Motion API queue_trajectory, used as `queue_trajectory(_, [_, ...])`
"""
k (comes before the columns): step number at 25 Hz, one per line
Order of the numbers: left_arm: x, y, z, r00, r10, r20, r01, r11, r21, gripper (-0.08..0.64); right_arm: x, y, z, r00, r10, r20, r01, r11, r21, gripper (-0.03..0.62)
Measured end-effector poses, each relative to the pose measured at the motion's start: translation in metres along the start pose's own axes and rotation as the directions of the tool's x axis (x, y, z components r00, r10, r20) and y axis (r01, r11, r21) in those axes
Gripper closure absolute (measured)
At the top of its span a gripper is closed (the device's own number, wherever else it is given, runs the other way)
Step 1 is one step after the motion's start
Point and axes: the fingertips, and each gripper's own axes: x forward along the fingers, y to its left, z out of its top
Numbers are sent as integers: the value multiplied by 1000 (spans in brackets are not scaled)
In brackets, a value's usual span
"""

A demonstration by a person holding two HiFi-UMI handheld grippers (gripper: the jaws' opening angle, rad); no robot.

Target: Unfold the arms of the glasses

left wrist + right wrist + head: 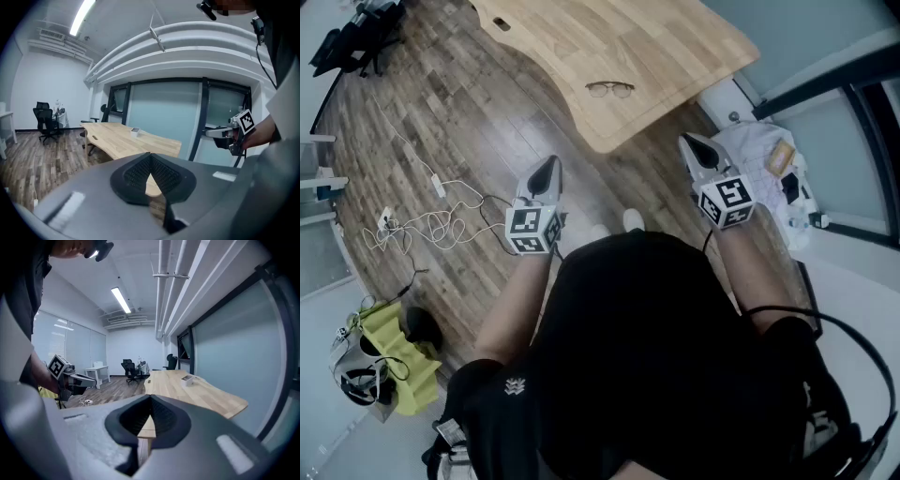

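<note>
Glasses (610,89) lay on the wooden desk (675,47) near its curved front edge. Both the left claw (549,165) and the right claw (689,143) were closed on nothing, held over the plank floor (441,112), well apart from the glasses.

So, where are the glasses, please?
Head view: the glasses lie on the wooden table near its edge, ahead of the left gripper and right gripper.

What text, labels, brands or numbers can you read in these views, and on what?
No readable text anywhere.
left gripper and right gripper: black-and-white square markers only, no letters.
sleeve emblem: too small to read.
white box on the table: too small to tell.
</note>
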Motion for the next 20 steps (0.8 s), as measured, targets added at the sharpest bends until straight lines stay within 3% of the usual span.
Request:
queue_trajectory(9, [11, 18, 17, 999, -34, 25, 32, 996, 81, 555, 13, 4, -2, 1000, -21, -7, 21, 1000, -19, 592])
queue_trajectory(14, [28, 22, 22, 996, -80, 35, 78, 995, 65, 555, 24, -12, 5, 996, -84, 13, 84, 996, -6, 592])
queue_trajectory(17, [39, 25, 21, 995, -93, 27, 91, 994, 53, 555, 34, -30, -6, 990, -138, -28, 139, 990, 24, 592])
queue_trajectory(20, [58, 30, 19, 996, -85, 11, 85, 995, 53, 554, 53, -34, -18, 995, -78, -62, 80, 996, 30, 591])
